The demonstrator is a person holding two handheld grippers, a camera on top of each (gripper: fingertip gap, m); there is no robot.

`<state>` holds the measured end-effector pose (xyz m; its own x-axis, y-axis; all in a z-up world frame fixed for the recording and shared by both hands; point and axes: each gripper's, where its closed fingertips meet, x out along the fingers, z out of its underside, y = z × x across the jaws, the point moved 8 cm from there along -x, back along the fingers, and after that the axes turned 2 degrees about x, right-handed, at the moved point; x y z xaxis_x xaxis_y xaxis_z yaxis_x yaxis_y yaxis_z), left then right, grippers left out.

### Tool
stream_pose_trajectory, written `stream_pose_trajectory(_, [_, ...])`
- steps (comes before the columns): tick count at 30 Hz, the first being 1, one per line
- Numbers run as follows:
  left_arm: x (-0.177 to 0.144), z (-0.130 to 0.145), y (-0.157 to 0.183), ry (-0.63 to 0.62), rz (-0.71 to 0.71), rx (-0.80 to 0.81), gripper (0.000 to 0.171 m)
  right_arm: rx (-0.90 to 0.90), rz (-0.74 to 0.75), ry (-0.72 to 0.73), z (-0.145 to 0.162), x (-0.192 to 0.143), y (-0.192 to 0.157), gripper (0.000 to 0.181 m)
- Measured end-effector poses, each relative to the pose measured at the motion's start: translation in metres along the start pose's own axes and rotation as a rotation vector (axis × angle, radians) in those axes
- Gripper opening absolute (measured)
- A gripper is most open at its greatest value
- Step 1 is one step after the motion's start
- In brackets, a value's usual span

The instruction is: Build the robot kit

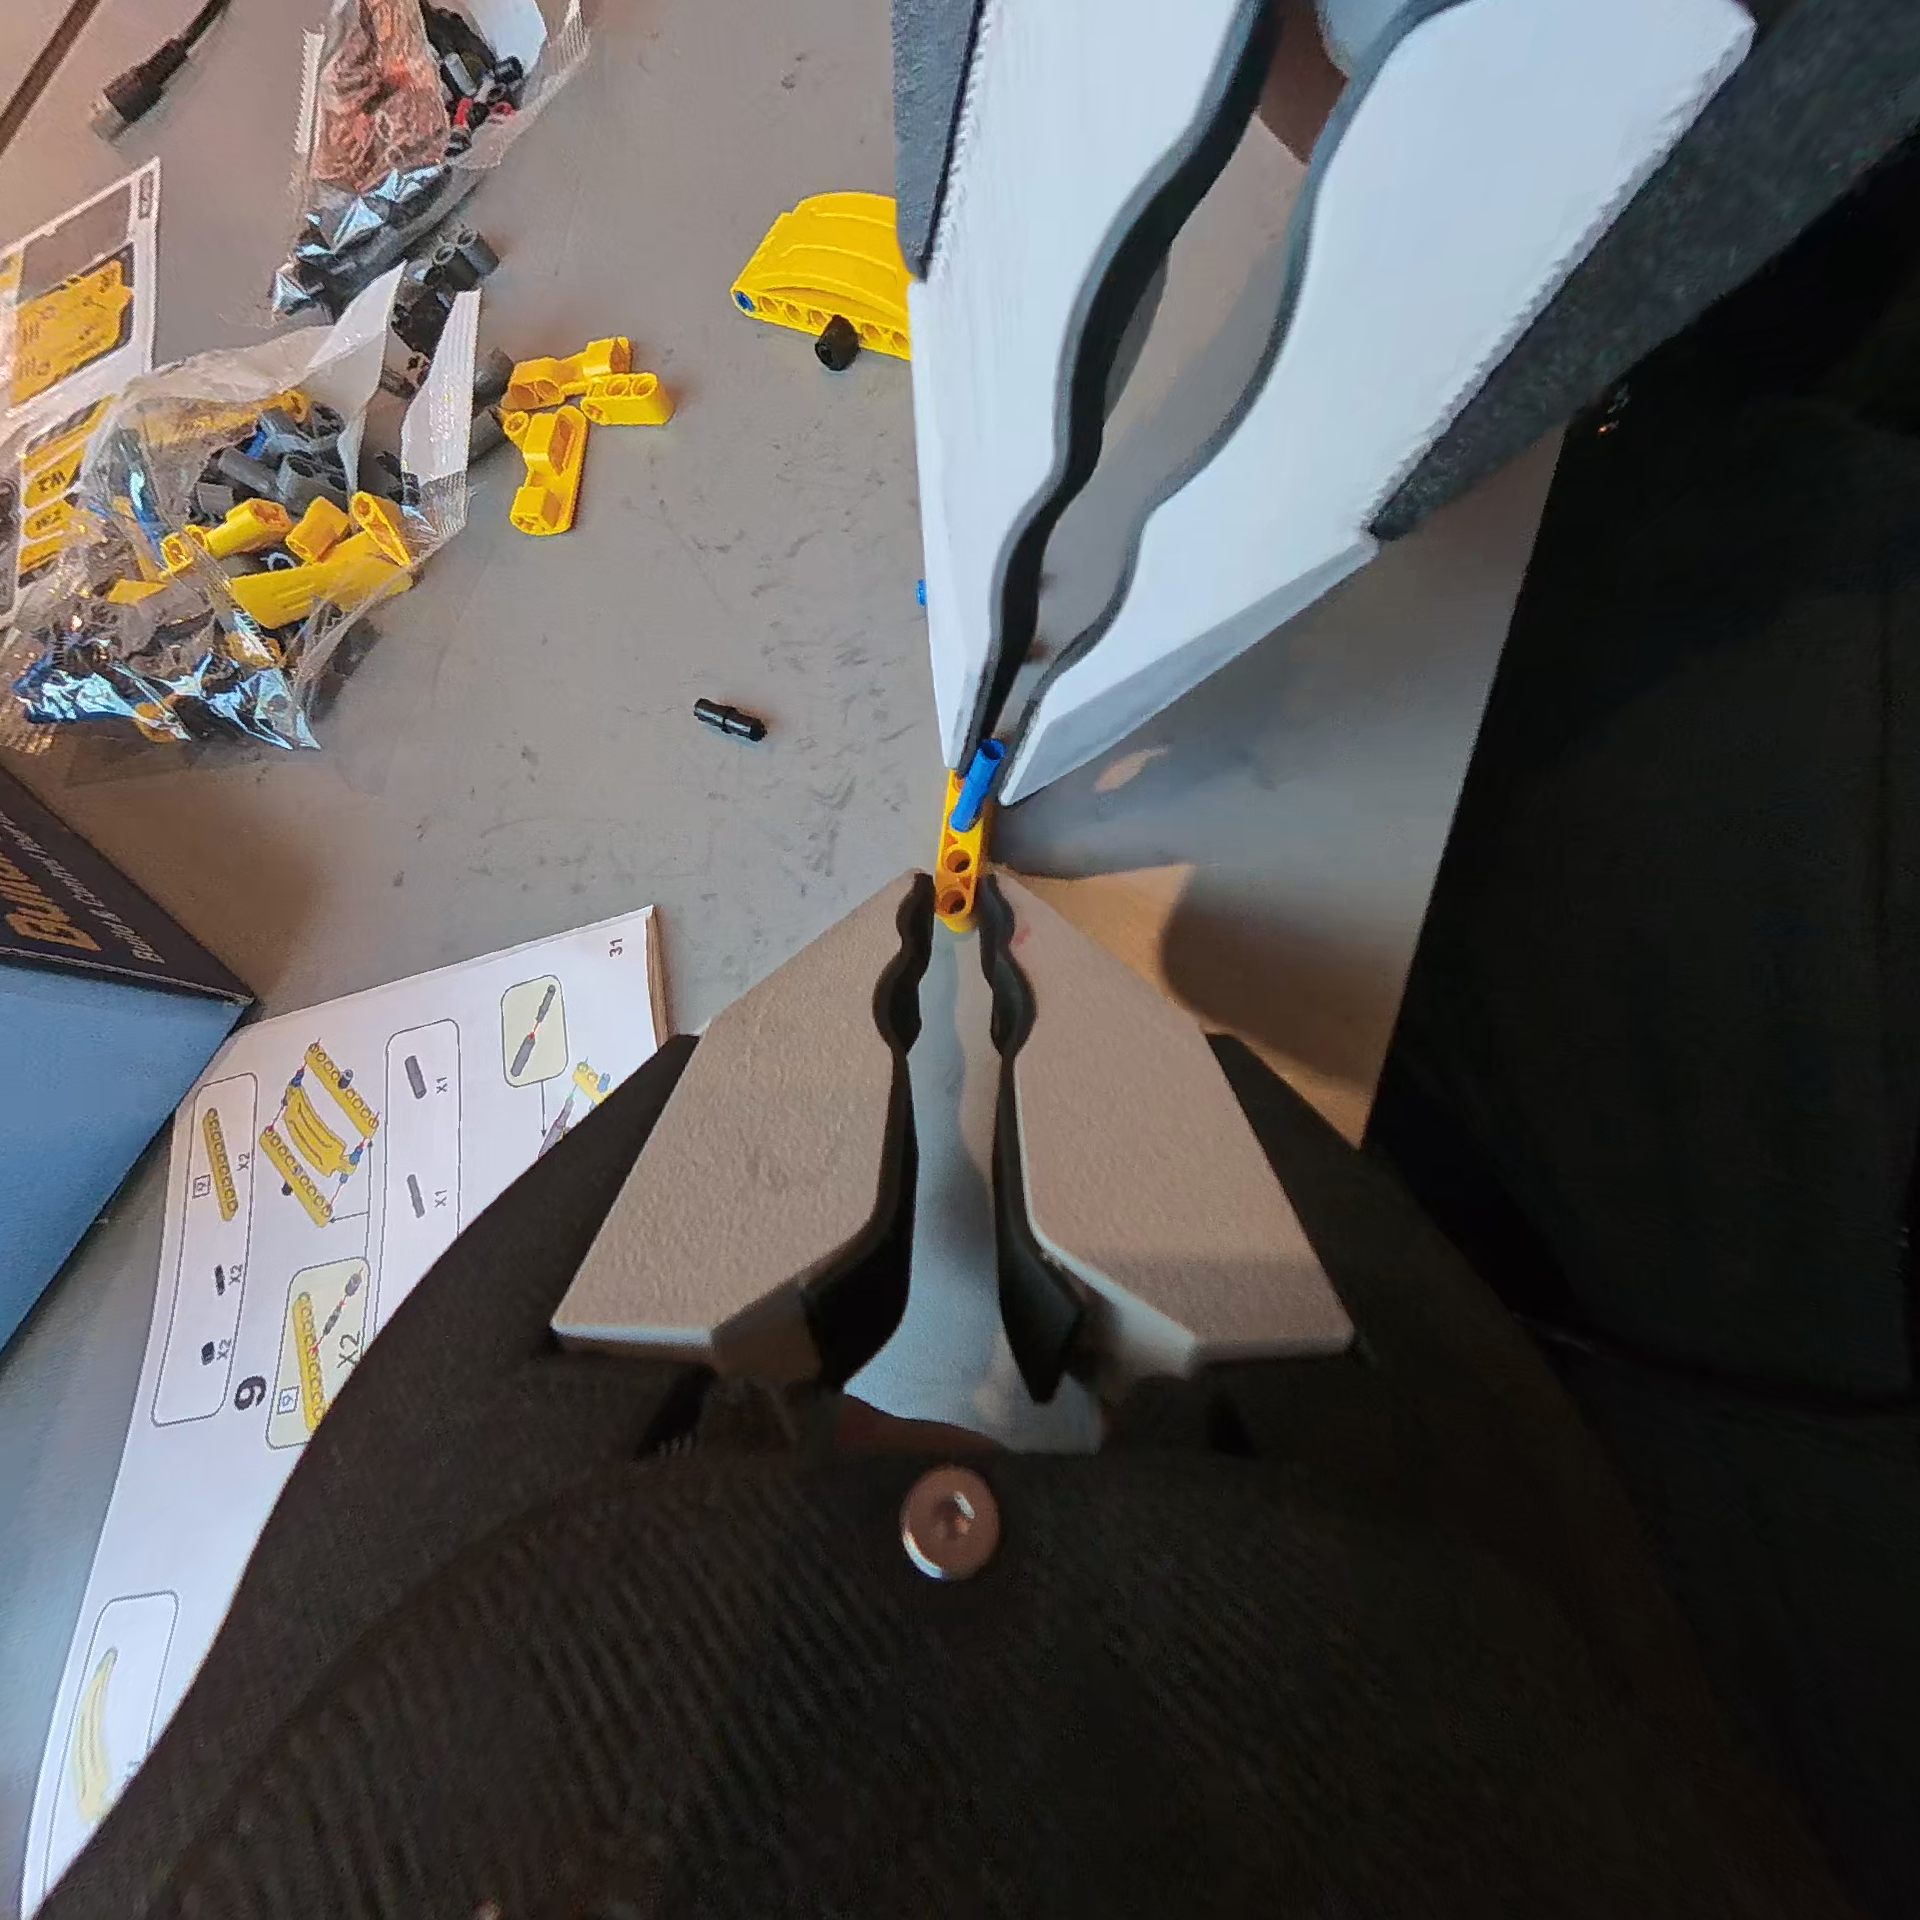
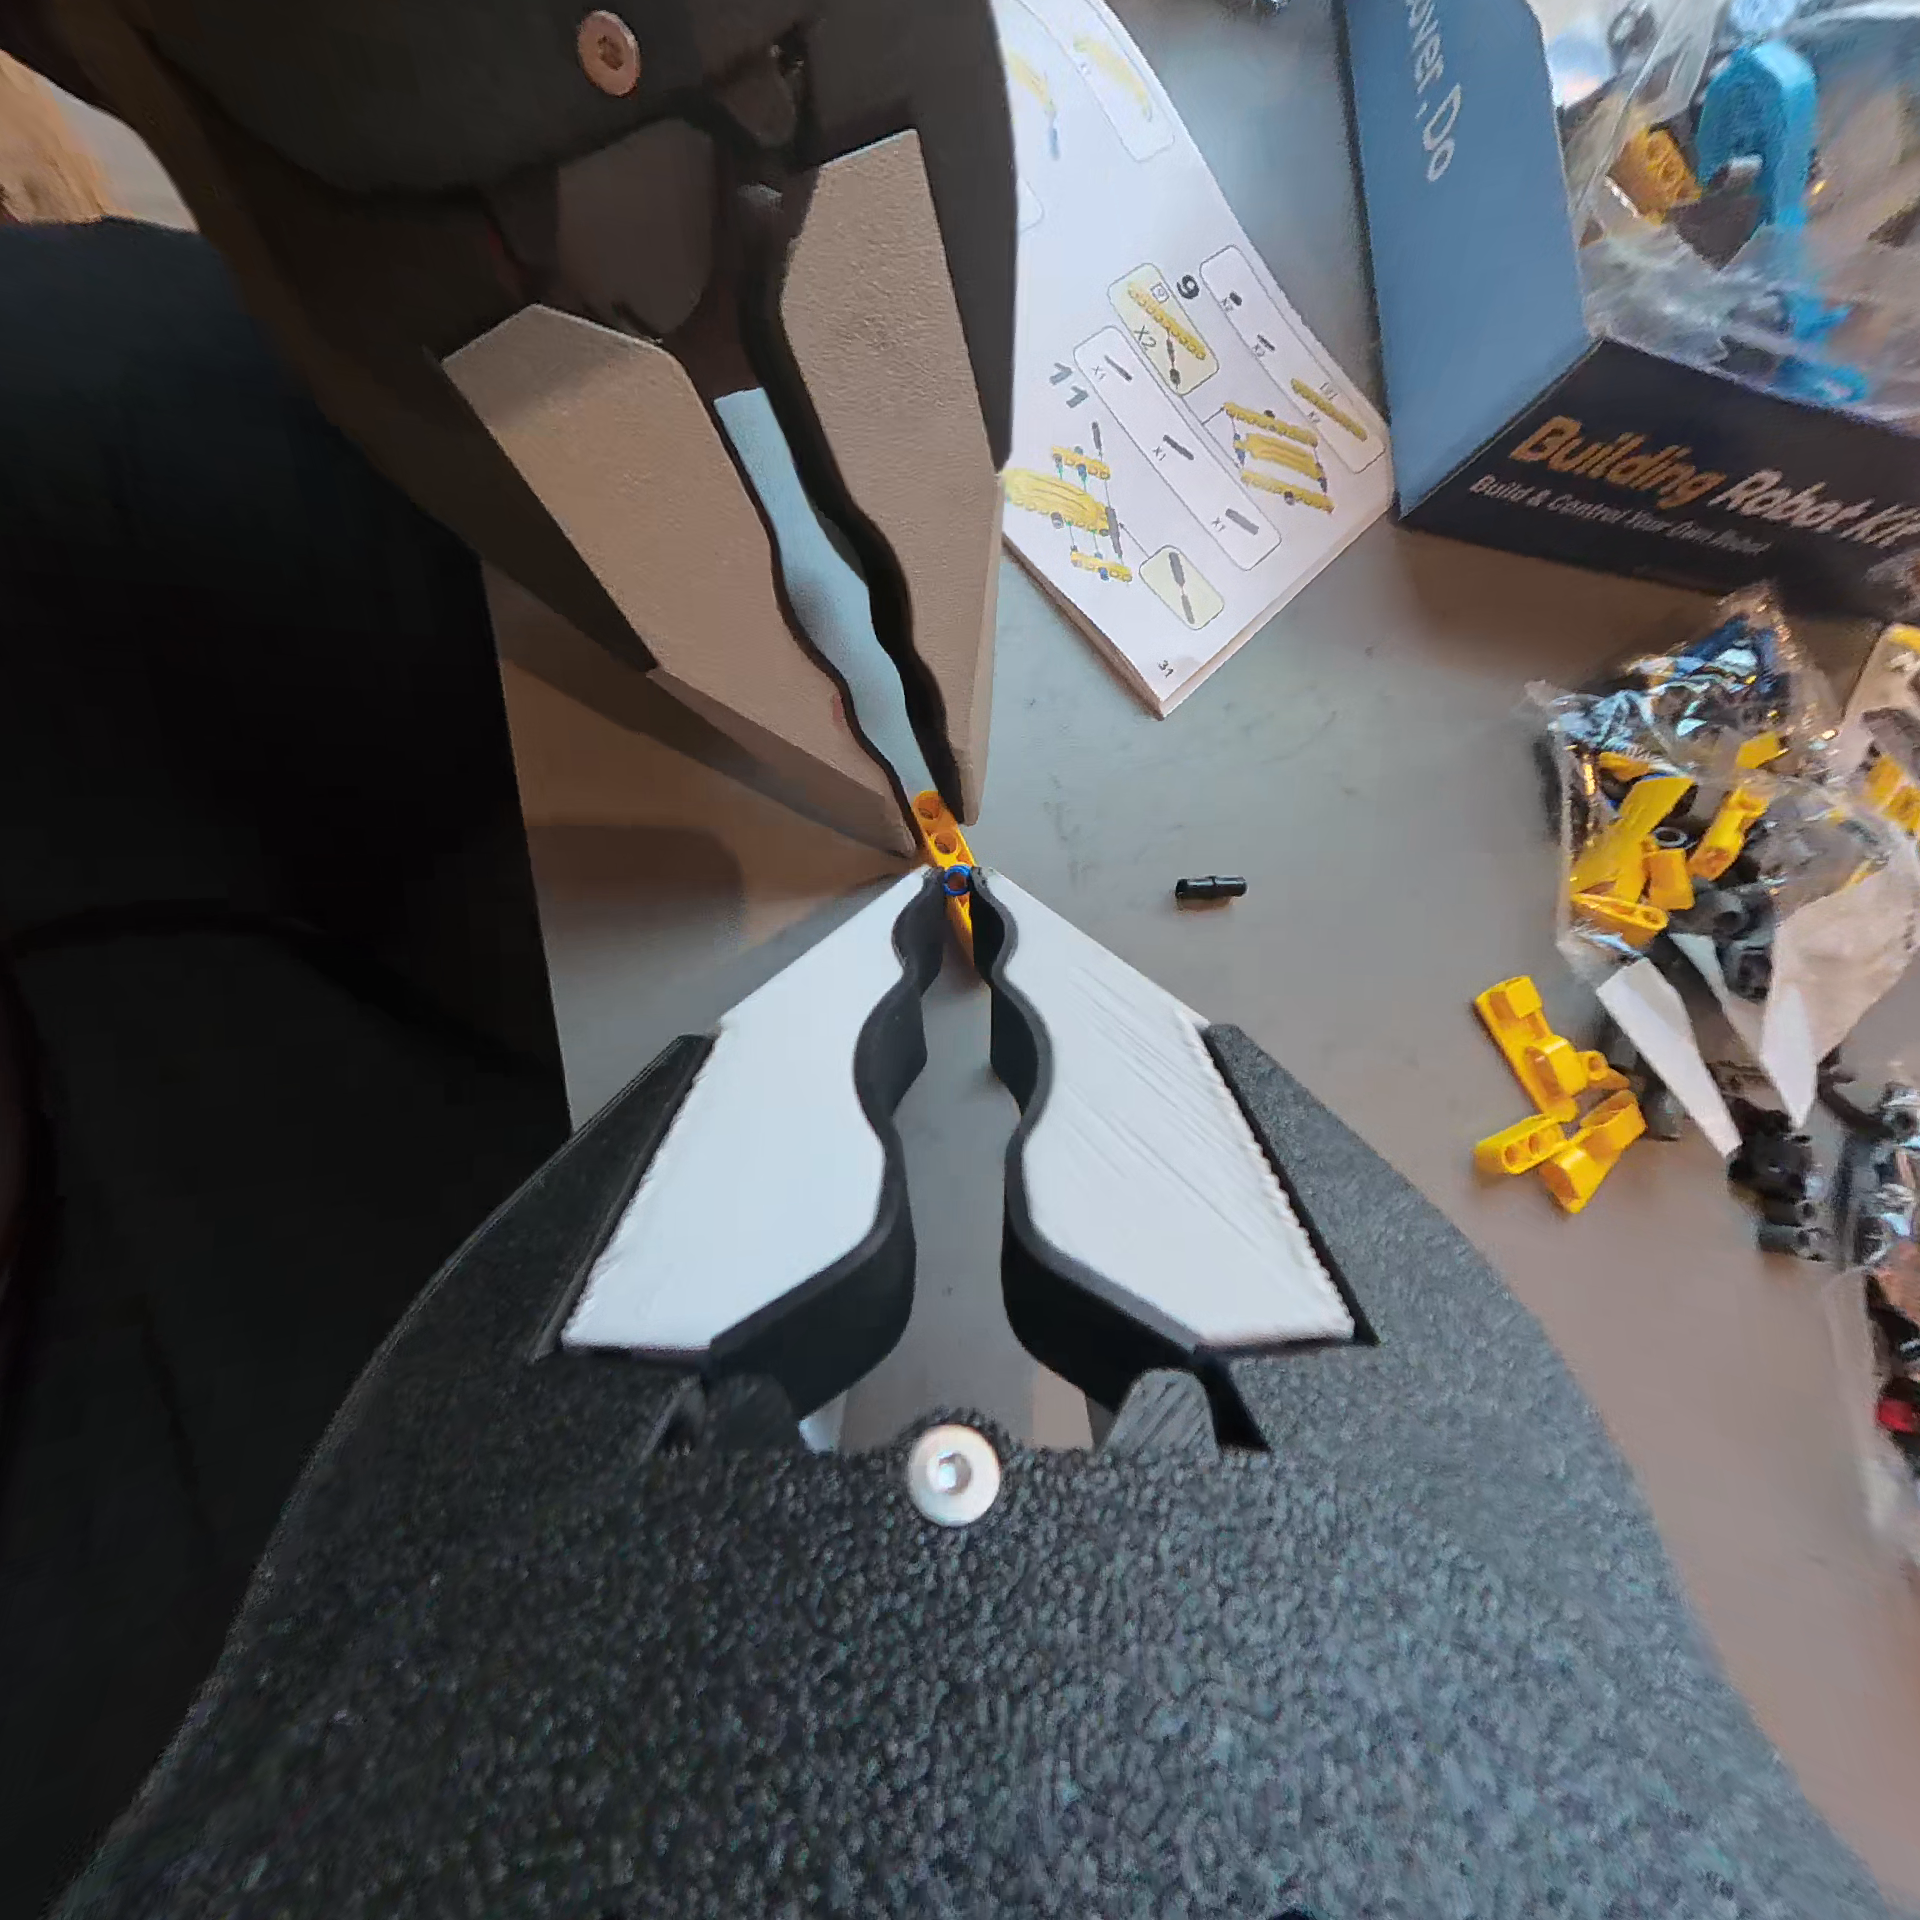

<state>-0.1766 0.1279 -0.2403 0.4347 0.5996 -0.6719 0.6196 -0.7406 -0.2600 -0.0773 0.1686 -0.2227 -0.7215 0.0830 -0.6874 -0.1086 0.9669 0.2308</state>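
Pinching a yellow beam, the left gripper meets the right gripper clamping a blue pin; bags hold parts.

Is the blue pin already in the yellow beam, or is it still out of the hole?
In: the blue pin sits in an end hole of the yellow beam, its free end between the right gripper fingertips.

Two grippers, one booklet, one box, one loose black pin.

Soft daylight; glare on plastic bags; edges bent by wide-angle; slight motion blur.
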Motion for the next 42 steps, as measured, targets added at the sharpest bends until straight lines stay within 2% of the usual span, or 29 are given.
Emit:
stream_pose_trajectory(3, [0.000, 0.000, 0.000, 0.000, -0.001, 0.001, 0.006, 0.081, -0.070, -0.044, -0.002, 0.000, 0.007, 0.004])
stream_pose_trajectory(9, [0.000, 0.000, 0.000, -0.001, -0.006, 0.002, 0.006, 0.097, -0.133, -0.171, -0.011, 0.003, 0.014, 0.004])
stream_pose_trajectory(15, [0.000, 0.000, 0.000, -0.001, -0.007, 0.004, 0.006, 0.200, -0.238, -0.281, -0.018, 0.006, 0.025, 0.004])
stream_pose_trajectory(22, [0.000, 0.000, 0.000, 0.001, 0.000, 0.003, 0.006, 0.209, -0.296, -0.428, -0.030, 0.012, 0.028, 0.004])
stream_pose_trajectory(33, [0.000, 0.000, 0.001, 0.000, -0.005, 0.008, 0.006, 0.283, -0.378, -0.470, -0.031, 0.016, 0.036, 0.003])
stream_pose_trajectory(42, [0.000, 0.000, 0.001, 0.000, -0.006, 0.009, 0.006, 0.209, -0.370, -0.485, -0.033, 0.017, 0.034, 0.003])
